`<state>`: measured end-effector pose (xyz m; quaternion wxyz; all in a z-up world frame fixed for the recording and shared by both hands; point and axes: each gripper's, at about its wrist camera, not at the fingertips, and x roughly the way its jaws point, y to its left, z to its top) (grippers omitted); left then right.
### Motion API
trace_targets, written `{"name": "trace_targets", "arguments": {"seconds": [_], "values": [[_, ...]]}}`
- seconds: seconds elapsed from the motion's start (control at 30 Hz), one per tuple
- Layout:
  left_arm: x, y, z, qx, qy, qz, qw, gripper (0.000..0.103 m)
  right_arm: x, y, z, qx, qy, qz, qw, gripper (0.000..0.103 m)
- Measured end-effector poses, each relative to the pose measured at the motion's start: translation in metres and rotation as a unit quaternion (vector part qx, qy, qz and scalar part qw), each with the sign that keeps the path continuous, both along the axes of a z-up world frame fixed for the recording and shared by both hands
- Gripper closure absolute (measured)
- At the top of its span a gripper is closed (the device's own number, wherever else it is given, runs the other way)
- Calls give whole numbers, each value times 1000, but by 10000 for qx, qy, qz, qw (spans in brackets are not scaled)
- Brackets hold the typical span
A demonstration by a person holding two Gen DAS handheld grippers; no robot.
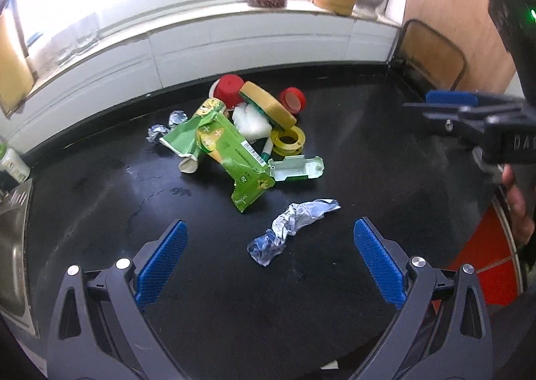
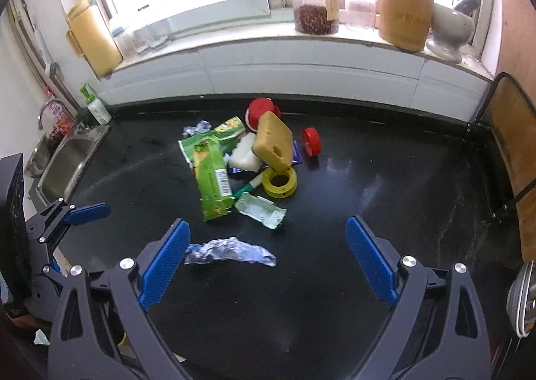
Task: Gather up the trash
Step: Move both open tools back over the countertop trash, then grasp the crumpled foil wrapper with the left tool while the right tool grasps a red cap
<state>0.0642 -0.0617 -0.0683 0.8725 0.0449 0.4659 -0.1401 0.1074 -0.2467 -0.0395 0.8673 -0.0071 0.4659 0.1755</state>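
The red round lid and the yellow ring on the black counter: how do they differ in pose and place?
The red round lid stands on its edge, apart from the heap; the yellow ring lies flat with its hole facing up. The lid is alone on the black counter; the ring sits under the yellow sponge. Both are round plastic.

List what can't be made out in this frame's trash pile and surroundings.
- Purple wrapper: right wrist view, mostly under the sponge.
- Marker: body under the green carton.
- Red bin: left wrist view, cut by the edge and a hand.
- Carton print: too blurred to read.
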Motion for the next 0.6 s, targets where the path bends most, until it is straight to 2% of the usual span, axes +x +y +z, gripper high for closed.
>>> {"name": "trace_targets", "arguments": {"seconds": [0.17,0.37,0.47,0.6], "values": [[22,-16,-44,-47,164,-395,9991,7,35,-3,-35,-82,221,121,9996,12],[44,-38,-105,212,388,-850,9954,7,84,-2,-86,-218,474,249,9983,12],[50,-48,-122,366,473,-1002,9932,9,114,0,-109,-290,557,272,9977,12],[56,-59,-134,398,524,-1130,9914,17,155,0,-133,-325,678,213,9969,18]]}}
